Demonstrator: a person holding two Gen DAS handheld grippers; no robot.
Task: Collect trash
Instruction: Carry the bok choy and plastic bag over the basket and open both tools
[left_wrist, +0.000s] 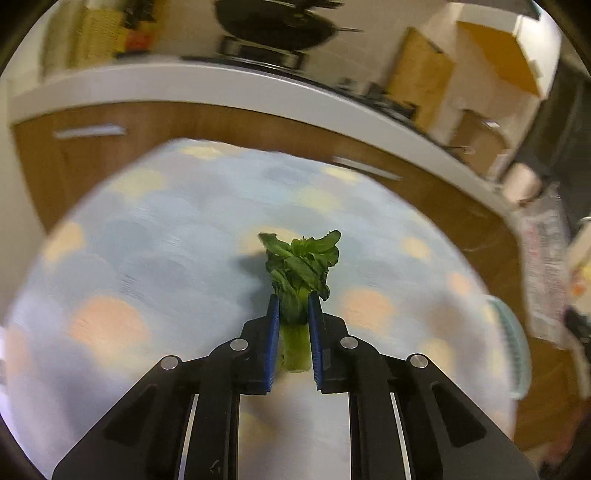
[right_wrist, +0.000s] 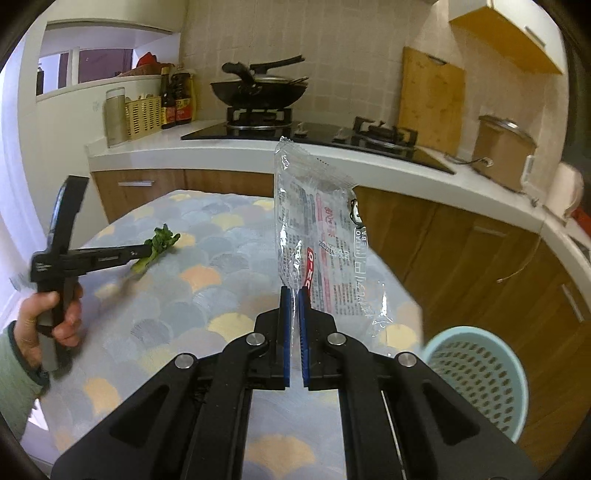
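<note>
The right tool (right_wrist: 294, 295) is pinched nearly closed on the bottom edge of a clear printed wrapper (right_wrist: 321, 236), which stands up from the tips toward twelve o'clock. The left tool (left_wrist: 292, 306) is clamped on the pale stem of a leafy vegetable scrap (left_wrist: 301, 266), the leaves fanning out past the tips; in the right wrist view that tool (right_wrist: 142, 254) sits at nine o'clock, the scrap (right_wrist: 159, 242) held clear above the bench.

The wrapper is held by a thin slippery strip only, so a quick swing could pull it free or let it flop and catch the rim of the blue bin (right_wrist: 476, 373) at four o'clock rather than drop inside. The scrap is soft (the stem looks crushable), and a hard squeeze may cut through it; loose leaves could fall onto the cloth. The left wrist view is smeared, which suggests fast motion and raises that risk.

The bench (right_wrist: 207, 295) is round, covered in a pale blue cloth with a scallop pattern. Beyond it, at twelve o'clock, runs a white counter with wooden cabinets, a wok (right_wrist: 258, 88) on a gas stove, bottles at eleven, and a cutting board (right_wrist: 430, 99) at one.
</note>
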